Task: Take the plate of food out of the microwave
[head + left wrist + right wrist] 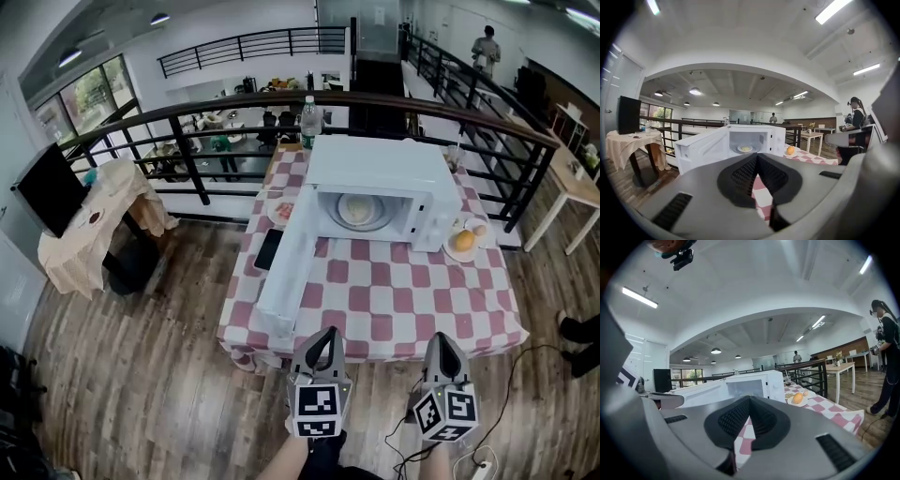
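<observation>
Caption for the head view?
Left gripper and right gripper, shut, face the open microwave holding the plate of food.

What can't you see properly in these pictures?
- Food on the plate in the microwave: too small to name, head and left gripper views.
- Second plate beside the microwave: partly hidden by the open door, head view.
- Person's left arm: cut off by the bottom edge, head view.

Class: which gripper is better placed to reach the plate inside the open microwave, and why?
Left, probably. The left gripper faces the open microwave cavity, and its view shows the plate inside; the right gripper sits further aside. Both are shut.
</observation>
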The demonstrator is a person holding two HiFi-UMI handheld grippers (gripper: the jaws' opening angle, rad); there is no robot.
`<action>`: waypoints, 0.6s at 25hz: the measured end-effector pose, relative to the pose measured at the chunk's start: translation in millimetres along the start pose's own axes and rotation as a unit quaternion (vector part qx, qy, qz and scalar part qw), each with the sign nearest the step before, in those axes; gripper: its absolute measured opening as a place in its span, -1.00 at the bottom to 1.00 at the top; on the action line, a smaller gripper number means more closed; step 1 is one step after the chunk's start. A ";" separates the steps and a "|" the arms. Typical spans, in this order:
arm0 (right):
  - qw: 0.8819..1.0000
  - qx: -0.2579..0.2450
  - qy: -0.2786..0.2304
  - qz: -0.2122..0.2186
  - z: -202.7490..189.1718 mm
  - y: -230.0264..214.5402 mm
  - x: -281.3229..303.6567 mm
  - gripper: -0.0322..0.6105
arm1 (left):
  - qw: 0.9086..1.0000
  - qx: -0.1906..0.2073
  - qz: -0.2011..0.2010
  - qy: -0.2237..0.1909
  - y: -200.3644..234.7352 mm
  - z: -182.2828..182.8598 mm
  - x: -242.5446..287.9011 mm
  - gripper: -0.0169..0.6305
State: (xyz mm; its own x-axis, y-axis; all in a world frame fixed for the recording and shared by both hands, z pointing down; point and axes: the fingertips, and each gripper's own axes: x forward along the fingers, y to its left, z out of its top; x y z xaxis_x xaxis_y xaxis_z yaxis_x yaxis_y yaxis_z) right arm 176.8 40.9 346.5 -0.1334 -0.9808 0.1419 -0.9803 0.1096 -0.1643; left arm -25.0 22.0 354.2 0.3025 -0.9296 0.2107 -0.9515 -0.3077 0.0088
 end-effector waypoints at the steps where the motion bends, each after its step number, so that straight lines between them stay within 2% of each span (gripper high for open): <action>1: 1.000 0.000 0.001 0.000 0.0 0.7 7.5 -0.92 | 1.000 -0.001 -0.003 0.000 2.5 0.8 6.9 -0.86; 15: 1.000 -0.009 0.018 0.002 -2.5 14.8 82.5 -0.92 | 1.000 -0.017 -0.019 0.003 28.2 3.2 74.6 -0.86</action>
State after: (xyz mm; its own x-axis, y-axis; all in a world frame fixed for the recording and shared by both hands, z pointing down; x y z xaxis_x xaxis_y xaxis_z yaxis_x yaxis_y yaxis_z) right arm 150.9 -38.0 358.1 -0.1420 -0.9741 0.1760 -0.9821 0.1165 -0.1479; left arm -29.1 -56.7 367.1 0.3382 -0.9161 0.2155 -0.9407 -0.3357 0.0492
